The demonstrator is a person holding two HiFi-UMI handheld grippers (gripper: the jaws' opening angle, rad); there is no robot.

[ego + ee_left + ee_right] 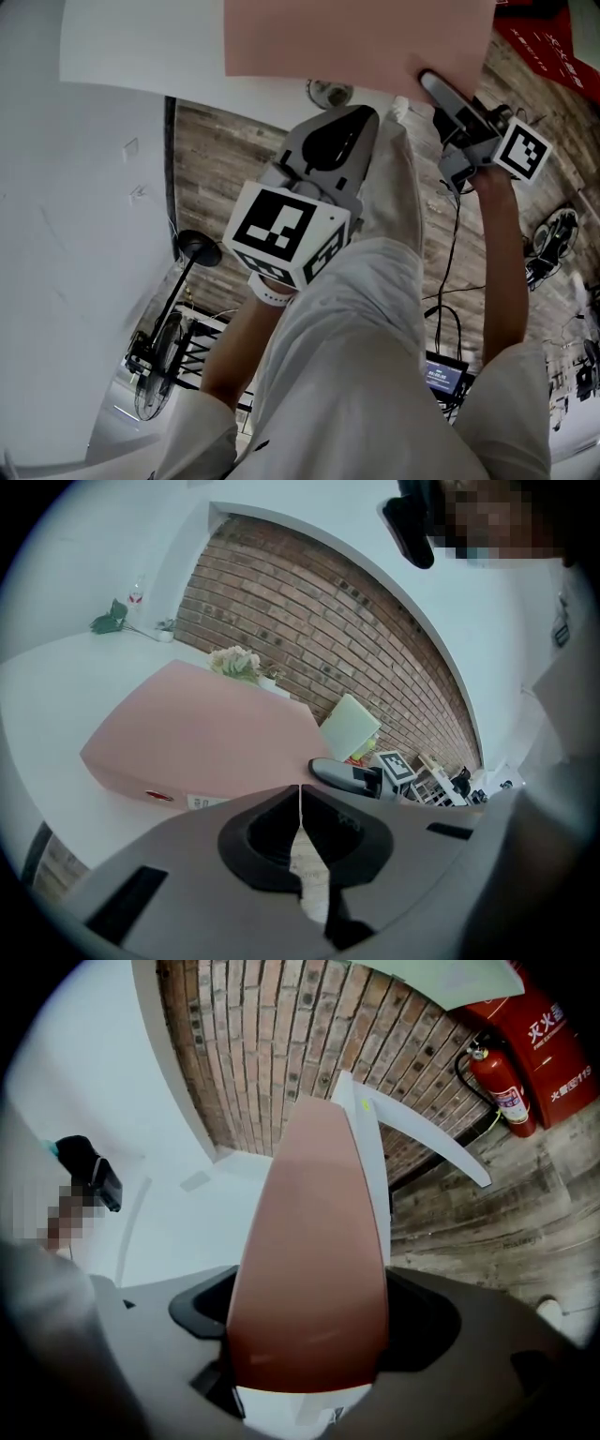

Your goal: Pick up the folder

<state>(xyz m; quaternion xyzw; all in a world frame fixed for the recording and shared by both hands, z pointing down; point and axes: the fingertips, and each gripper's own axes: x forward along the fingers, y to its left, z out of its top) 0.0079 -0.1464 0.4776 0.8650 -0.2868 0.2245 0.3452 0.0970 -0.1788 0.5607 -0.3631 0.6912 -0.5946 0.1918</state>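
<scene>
White table [141, 47] before a brick wall [328, 639], over a wood-plank floor [225, 159]. Pink folder [356, 37] on the table top, near edge along the table's rim, near right corner projecting past it above the floor; small red mark and white label visible on the spine in the left gripper view.

Right gripper [433, 86]: jaws clamped on the folder's projecting near edge, one jaw over the cover and one under it; pink cover filling the gap between the jaws in the right gripper view. Not discernible whether the folder is raised off the table.

Left gripper [300, 794]: jaws pressed together, nothing between them, held just short of the table's rim, beside the folder and apart from it.

Background: flowers [234, 660] and a pale green board [350, 726] at the table's far side; red fire extinguisher [500, 1087] standing at the wall; floor fan [159, 366] and a small lit screen [445, 375] low on the floor beside the person's legs [375, 356].
</scene>
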